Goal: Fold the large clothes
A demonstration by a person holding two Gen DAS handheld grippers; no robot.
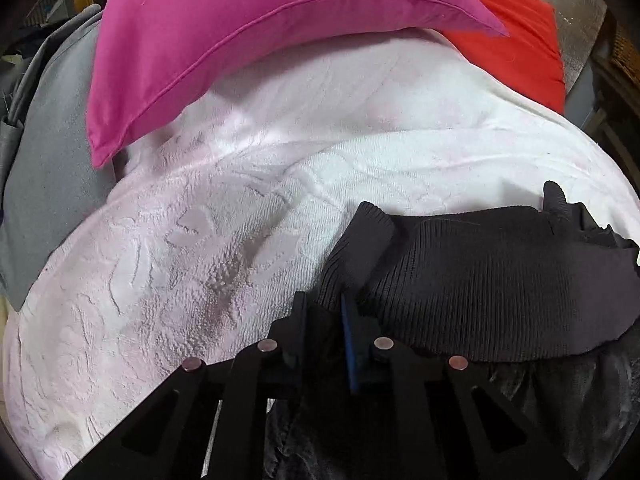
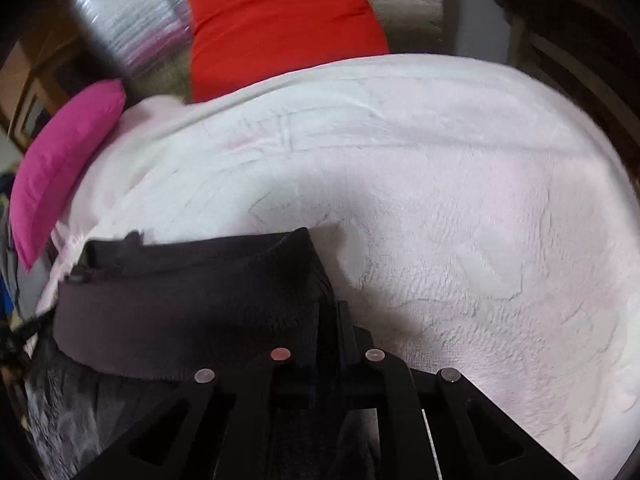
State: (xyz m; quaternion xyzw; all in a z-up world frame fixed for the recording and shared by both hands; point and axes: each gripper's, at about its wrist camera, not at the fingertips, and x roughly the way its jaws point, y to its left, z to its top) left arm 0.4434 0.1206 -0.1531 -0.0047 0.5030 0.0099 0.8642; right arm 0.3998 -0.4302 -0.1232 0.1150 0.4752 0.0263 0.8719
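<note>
A black garment with a wide ribbed waistband (image 1: 480, 280) is stretched between my two grippers above a white textured bedspread (image 1: 200, 240). My left gripper (image 1: 324, 312) is shut on the band's left end. My right gripper (image 2: 332, 312) is shut on the band's right end (image 2: 200, 312) in the right wrist view. The rest of the garment, a shiny dark fabric (image 1: 560, 420), hangs below the band toward me. The other gripper's tips show at the far end of the band (image 1: 560, 204).
A magenta pillow (image 1: 240, 48) and a red pillow (image 1: 516, 40) lie at the head of the bed; both also show in the right wrist view (image 2: 60, 168) (image 2: 280, 24). Grey cloth (image 1: 52, 160) lies at the left edge. The bedspread (image 2: 460, 200) spreads wide to the right.
</note>
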